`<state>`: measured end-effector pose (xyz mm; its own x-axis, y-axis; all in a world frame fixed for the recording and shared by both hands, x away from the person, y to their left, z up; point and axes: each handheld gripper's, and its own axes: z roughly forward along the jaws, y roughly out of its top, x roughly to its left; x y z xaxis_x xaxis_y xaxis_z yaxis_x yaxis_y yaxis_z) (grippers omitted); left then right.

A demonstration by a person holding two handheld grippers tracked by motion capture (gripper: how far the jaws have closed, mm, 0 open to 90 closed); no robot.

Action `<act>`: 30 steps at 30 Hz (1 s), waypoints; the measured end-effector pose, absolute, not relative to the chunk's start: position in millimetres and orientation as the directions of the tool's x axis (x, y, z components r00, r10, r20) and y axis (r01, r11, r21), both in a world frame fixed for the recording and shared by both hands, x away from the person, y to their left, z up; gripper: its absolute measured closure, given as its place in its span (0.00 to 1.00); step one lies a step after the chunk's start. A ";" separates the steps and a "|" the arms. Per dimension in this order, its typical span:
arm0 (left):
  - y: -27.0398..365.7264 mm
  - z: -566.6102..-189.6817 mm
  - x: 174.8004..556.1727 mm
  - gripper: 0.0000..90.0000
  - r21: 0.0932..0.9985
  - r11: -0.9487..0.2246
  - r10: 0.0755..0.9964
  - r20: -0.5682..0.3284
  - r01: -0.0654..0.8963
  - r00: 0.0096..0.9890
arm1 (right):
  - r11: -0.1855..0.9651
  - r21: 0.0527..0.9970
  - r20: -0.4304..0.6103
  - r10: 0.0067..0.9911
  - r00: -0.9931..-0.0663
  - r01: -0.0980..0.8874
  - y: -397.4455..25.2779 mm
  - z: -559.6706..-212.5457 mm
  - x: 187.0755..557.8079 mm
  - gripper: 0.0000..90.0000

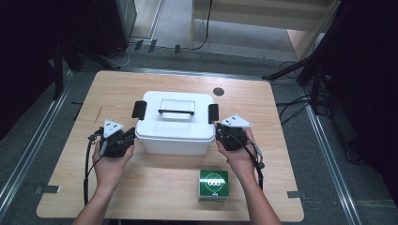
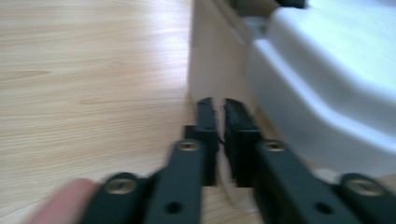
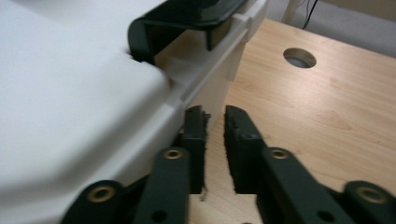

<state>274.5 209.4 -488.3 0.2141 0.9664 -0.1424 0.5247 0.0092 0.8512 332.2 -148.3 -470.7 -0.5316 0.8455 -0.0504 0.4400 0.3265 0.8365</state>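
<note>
i judged the white box (image 1: 174, 124) rigid, slick; grab its black latches (image 1: 138, 109). both grippers (image 2: 218, 112) (image 3: 214, 119) sat nearly closed, empty.

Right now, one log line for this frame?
left gripper: shut, beside white storage box left end | right gripper: nearly shut, at right end under black latch | green box: untouched

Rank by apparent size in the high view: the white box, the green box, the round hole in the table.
1. White box, by far the largest.
2. Green box, clearly smaller, though nearer the camera.
3. Round hole, smallest.
</note>
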 end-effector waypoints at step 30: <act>283.6 -538.6 210.5 0.00 0.830 0.015 0.999 -0.031 0.558 0.020 | 0.645 0.678 -0.186 0.614 -0.768 0.352 -196.3 -408.2 349.2 0.00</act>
<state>210.5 283.6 -538.6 0.0198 0.9993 -0.0313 0.5576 0.0150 0.8300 349.2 -196.3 -408.2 -0.7675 0.6136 -0.1855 0.3518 0.6452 0.6782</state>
